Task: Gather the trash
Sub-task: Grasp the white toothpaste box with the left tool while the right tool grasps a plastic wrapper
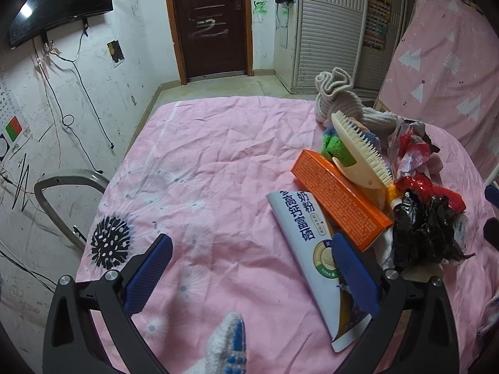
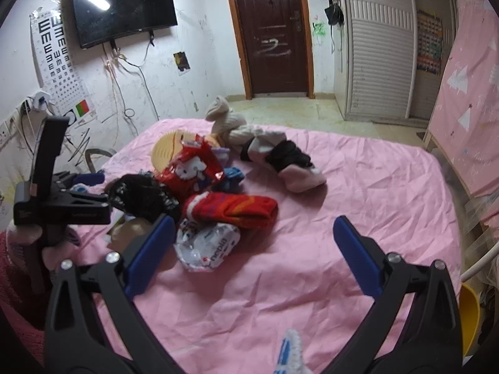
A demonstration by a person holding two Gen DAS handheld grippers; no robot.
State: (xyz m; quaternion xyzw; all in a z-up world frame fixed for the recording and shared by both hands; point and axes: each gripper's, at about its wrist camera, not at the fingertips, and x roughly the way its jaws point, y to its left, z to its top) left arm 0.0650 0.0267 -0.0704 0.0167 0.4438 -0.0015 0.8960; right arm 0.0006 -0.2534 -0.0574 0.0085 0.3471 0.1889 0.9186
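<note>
Two claws hover over a pink sheet, both spread wide with nothing between their ribbed blue pads. The left claw [image 1: 251, 260] hangs above bare, creased cotton [image 1: 199, 155]; its right pad [image 1: 354, 272] overlaps a flat white milk-powder packet [image 1: 307, 246] printed with blue characters, though whether pad and packet touch cannot be told. Just beyond lies a long orange carton [image 1: 340, 198], rectangular and stiff, and across its far end rests a cream plastic brush [image 1: 361, 152] with short pale bristles. Beside these sits a crumpled black plastic bag [image 1: 427, 233], glossy and jagged, with red foil wrapping [image 1: 433, 187] behind it and a ribbed grey knitted garment [image 1: 340, 99] at the far edge of the pile.

The right claw [image 2: 254, 246] is also spread, over the open sheet [image 2: 358, 187]. Its left pad [image 2: 149, 252] is just beside a crinkled white wipes wrapper [image 2: 207, 244]. Further out come a folded red striped sock [image 2: 237, 208], a shiny red cartoon-printed snack bag [image 2: 191, 165], and a pink fuzzy slipper sock [image 2: 301, 179].

Only the right wrist view shows the wipes wrapper, the sock and the other handheld rig [image 2: 62, 205] at its left edge; only the left wrist view shows the orange carton and packet clearly.
</note>
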